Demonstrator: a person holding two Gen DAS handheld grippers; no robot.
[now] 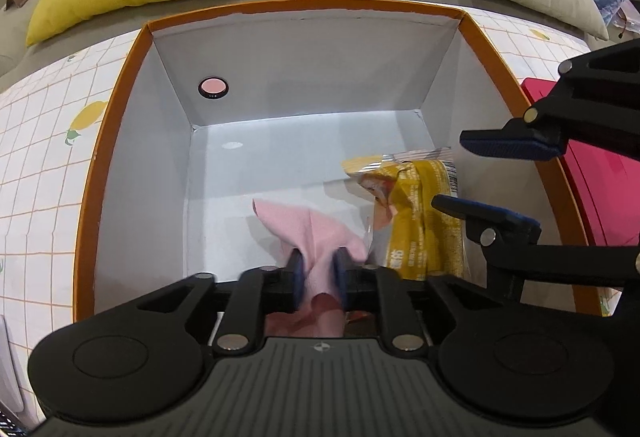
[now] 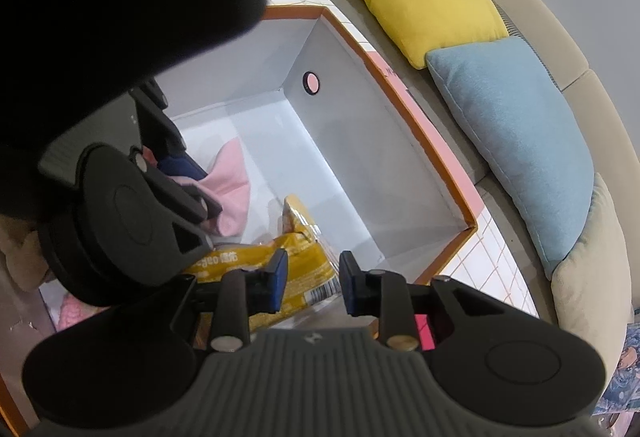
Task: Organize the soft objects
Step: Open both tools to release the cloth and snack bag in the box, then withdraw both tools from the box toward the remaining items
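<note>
Sofa cushions behind; box [image 1: 120, 141] on checked cloth. My left gripper [image 1: 318, 273]: jaws slightly parted, pink cloth [image 1: 304, 225] between them, low in the box. Right gripper [image 2: 312, 277]: jaws apart, empty, yellow packet [image 2: 308, 269] just beneath. Both items in; release left, I judge.

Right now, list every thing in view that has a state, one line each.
Orange box: open, no lid on it, white inside.
Pink cloth: crumpled, inside the box, between the left claw's pads.
Yellow snack packet: sealed, lying in the box beside the cloth.
Left claw: pads close around the pink cloth.
Right claw: open above the packet, not gripping it.
</note>
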